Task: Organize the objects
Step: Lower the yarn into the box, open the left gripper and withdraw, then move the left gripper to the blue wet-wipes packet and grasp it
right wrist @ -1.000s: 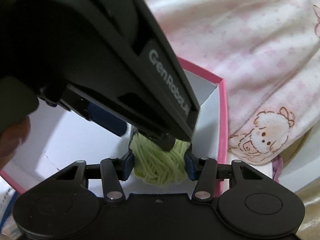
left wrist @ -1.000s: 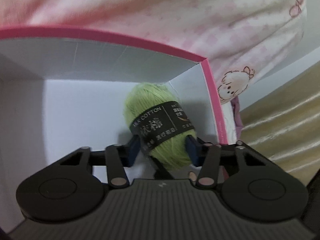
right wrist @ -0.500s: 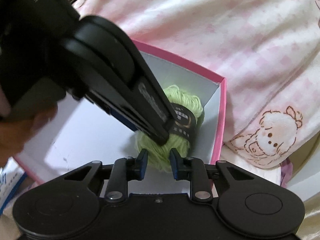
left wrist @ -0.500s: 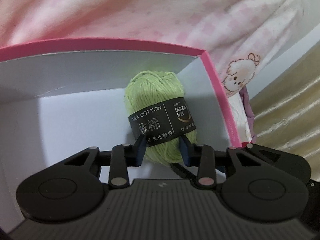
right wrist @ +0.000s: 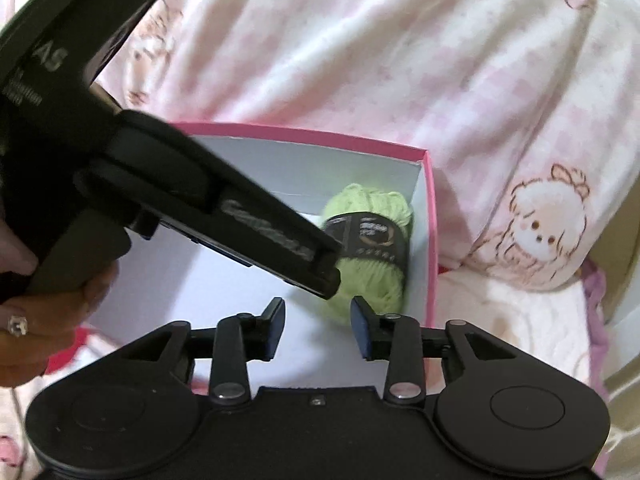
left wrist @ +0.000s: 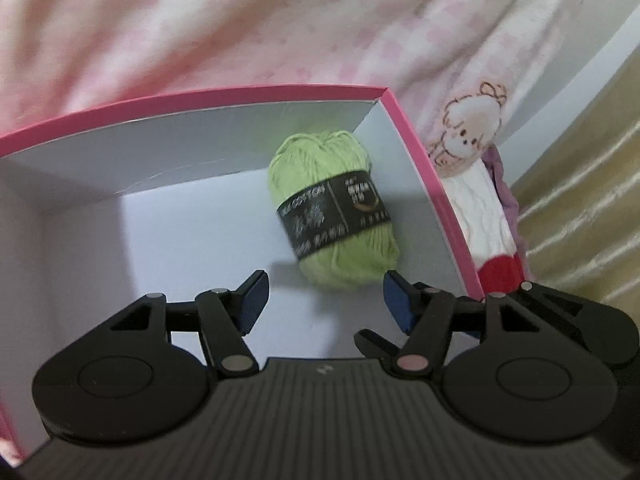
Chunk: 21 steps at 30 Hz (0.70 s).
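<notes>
A ball of light green yarn (left wrist: 340,216) with a black paper band lies on the white floor of a pink-rimmed box (left wrist: 224,98), in its far right corner. My left gripper (left wrist: 324,300) hovers just short of the yarn, its jaws opening, with nothing between them. In the right wrist view the same yarn (right wrist: 374,260) rests against the box wall (right wrist: 432,240). My right gripper (right wrist: 318,326) is above the box floor, jaws opening and empty. The black body of the left gripper (right wrist: 224,216) crosses that view from the left and hides part of the yarn.
A pink and white checked blanket (right wrist: 400,60) with a cartoon lamb print (right wrist: 548,224) lies behind and to the right of the box. A hand with a ring (right wrist: 24,320) holds the left gripper. Gold fabric (left wrist: 580,208) shows at far right.
Both grippers were closed around the yarn, then let go and pulled back upward. The yarn now lies free in the box corner, and both pairs of jaws stand wider.
</notes>
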Tool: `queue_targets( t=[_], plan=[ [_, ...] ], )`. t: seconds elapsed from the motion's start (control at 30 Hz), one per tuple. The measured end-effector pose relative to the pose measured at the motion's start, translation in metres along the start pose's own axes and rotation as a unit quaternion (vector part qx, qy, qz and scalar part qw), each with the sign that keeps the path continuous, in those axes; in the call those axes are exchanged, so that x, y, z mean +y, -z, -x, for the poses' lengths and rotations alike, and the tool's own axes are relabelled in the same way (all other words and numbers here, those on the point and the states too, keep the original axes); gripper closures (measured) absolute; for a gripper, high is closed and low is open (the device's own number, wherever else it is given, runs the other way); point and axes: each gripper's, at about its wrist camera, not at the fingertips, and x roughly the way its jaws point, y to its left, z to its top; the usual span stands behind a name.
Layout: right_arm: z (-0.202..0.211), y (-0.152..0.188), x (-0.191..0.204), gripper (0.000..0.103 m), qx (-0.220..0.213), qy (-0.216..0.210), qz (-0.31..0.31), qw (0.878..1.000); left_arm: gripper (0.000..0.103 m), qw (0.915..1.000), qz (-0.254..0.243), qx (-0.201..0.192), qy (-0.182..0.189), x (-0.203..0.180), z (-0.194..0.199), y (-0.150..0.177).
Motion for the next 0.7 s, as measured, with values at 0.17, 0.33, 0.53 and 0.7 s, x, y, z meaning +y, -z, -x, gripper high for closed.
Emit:
queue_targets(
  t=[0.17,0.33,0.53,0.7],
  plan=[
    [0.035,0.007,0.008,0.053,-0.004,-0.044,-0.029,0.999,0.036,0.9995,-0.018,-0.001,-0.026,-0.008,0.052,0.021],
    [0.071,0.004,0.021,0.05,-0.007,-0.074,-0.037,0.996,0.034,0.9982,-0.036,-0.002,-0.049,-0.017,0.113,0.039],
    [0.118,0.003,0.046,0.043,-0.007,-0.096,-0.027,0.995,0.029,0.9957,-0.064,-0.019,-0.064,-0.029,0.181,0.06],
    [0.15,0.006,0.068,0.035,-0.004,-0.119,-0.012,0.993,0.026,0.9941,-0.077,-0.035,-0.068,-0.032,0.215,0.081]
  ],
)
